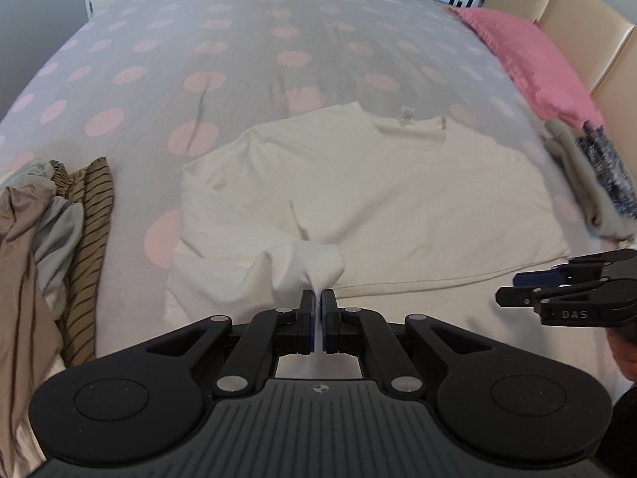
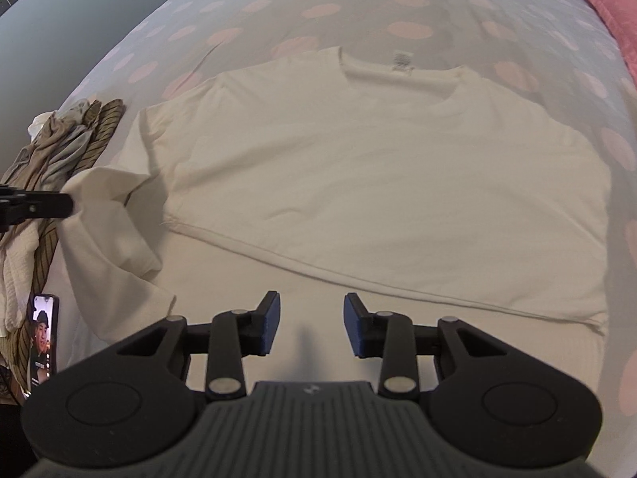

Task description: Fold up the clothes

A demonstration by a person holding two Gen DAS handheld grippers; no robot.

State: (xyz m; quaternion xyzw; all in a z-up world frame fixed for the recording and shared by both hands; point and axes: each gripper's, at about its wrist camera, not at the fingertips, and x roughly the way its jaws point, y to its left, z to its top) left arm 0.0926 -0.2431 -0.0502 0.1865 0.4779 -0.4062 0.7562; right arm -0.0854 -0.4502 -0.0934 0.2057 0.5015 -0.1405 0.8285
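A cream T-shirt (image 1: 358,191) lies spread on the bed with its collar at the far side. My left gripper (image 1: 317,298) is shut on a pinch of the shirt's left sleeve cloth, lifted into a small peak. In the right wrist view the same shirt (image 2: 378,183) fills the middle, and the left gripper (image 2: 59,204) enters from the left edge holding the bunched sleeve. My right gripper (image 2: 311,318) is open and holds nothing, just short of the shirt's bottom hem. The left wrist view shows the right gripper (image 1: 517,285) at the right edge.
The bed cover (image 1: 207,55) is pale with pink dots. A heap of unfolded clothes (image 1: 51,219) lies at the left. Folded garments (image 1: 589,175) sit at the right beside a pink pillow (image 1: 533,55). A phone (image 2: 42,342) with a lit screen rests near the left heap.
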